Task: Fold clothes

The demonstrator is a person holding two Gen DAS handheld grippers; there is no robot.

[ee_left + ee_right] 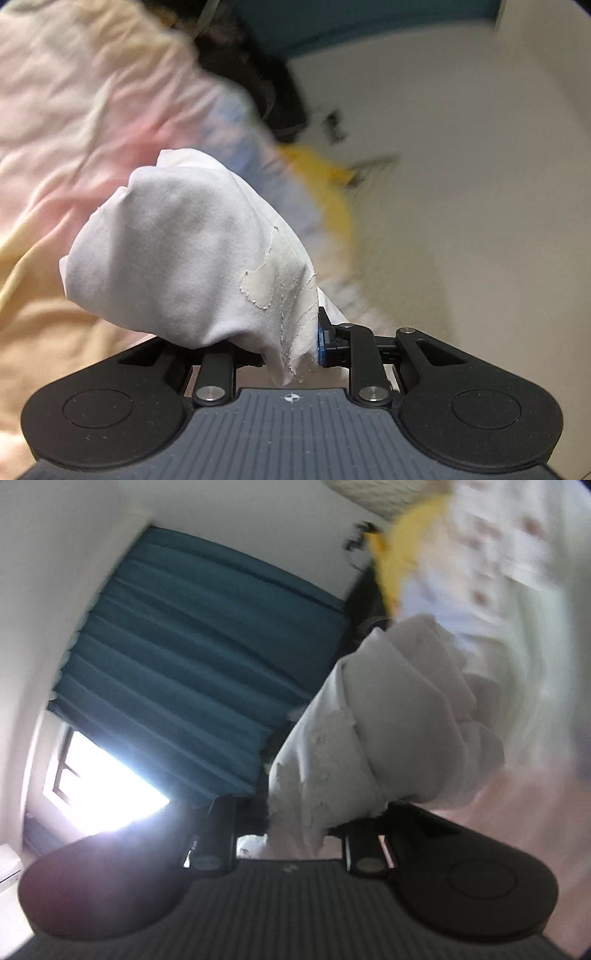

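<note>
A white garment [177, 254] with a cracked, peeling print bunches over my left gripper [295, 354], whose jaws are shut on the cloth; only its right blue pad [320, 341] shows. In the right wrist view another bunch of the same white garment [373, 734] drapes over my right gripper [306, 830], shut on the fabric, its fingertips hidden under the folds. Both views are tilted and blurred.
A pale pink and cream bedsheet [85, 122] fills the left of the left wrist view, with yellow cloth [328, 184] and a dark heap [258, 77] by a cream wall [461, 166]. A teal curtain [207, 646] and a bright window [107, 782] stand ahead of the right gripper.
</note>
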